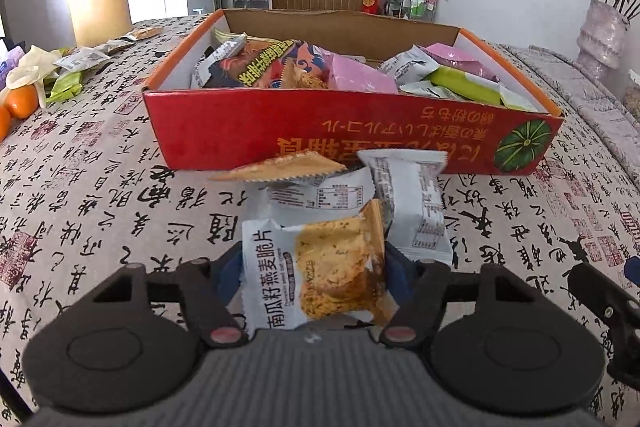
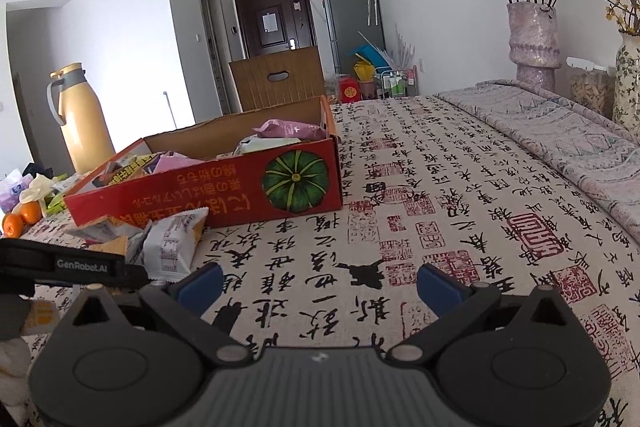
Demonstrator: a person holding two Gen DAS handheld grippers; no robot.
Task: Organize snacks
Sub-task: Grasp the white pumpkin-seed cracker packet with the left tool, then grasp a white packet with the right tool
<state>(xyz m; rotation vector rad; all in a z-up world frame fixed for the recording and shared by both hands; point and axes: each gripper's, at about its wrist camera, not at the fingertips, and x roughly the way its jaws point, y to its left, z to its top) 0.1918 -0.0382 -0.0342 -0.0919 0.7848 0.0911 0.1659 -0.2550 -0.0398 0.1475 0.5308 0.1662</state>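
Just in front of the red box (image 1: 352, 135), left gripper (image 1: 314, 269) pinches a white oat-crisp packet (image 1: 316, 271), more packets (image 1: 404, 199) piled against the box wall. Right gripper (image 2: 320, 281) hangs wide apart, holding nothing, near the box's pumpkin corner.

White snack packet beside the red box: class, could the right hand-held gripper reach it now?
Probably yes: the right hand-held gripper is open and empty, though the left hand-held gripper crowds the white snack packet.

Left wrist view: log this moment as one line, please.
left claw: shut on oat crisp packet | right claw: open, empty | red box: part filled | loose packets: before box
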